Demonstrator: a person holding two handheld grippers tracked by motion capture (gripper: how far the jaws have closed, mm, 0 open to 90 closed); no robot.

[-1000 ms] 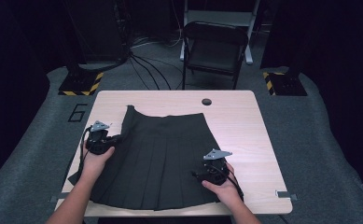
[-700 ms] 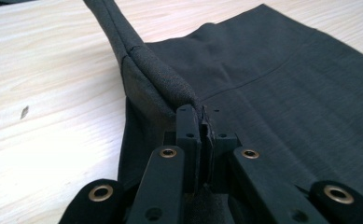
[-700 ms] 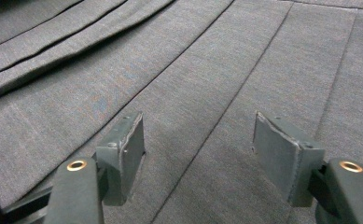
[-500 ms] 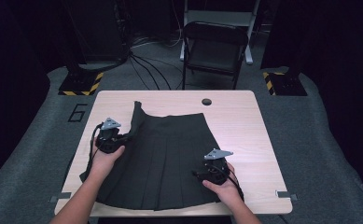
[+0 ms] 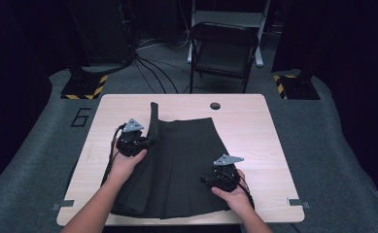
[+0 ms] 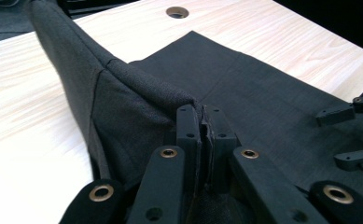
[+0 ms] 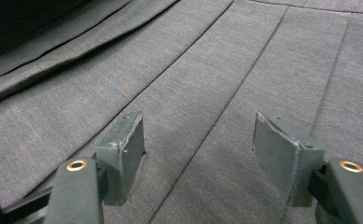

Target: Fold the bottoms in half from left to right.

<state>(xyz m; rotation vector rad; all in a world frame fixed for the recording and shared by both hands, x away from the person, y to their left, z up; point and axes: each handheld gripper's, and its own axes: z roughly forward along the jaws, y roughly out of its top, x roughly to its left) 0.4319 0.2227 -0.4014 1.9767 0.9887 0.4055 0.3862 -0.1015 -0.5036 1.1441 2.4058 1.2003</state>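
Pale wooden desk (image 5: 254, 145) carries a black pleated skirt (image 5: 186, 165), long axis 12-to-6, waistband toward 12. Left hand-held gripper (image 5: 145, 141) is clamped on its 9 o'clock waistband corner; right hand-held gripper (image 5: 211, 180) rests on the pleats with jaws apart.

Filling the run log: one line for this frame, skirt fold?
left gripper: shut on skirt edge, lifted | right gripper: open, on skirt | table: skirt mostly flat
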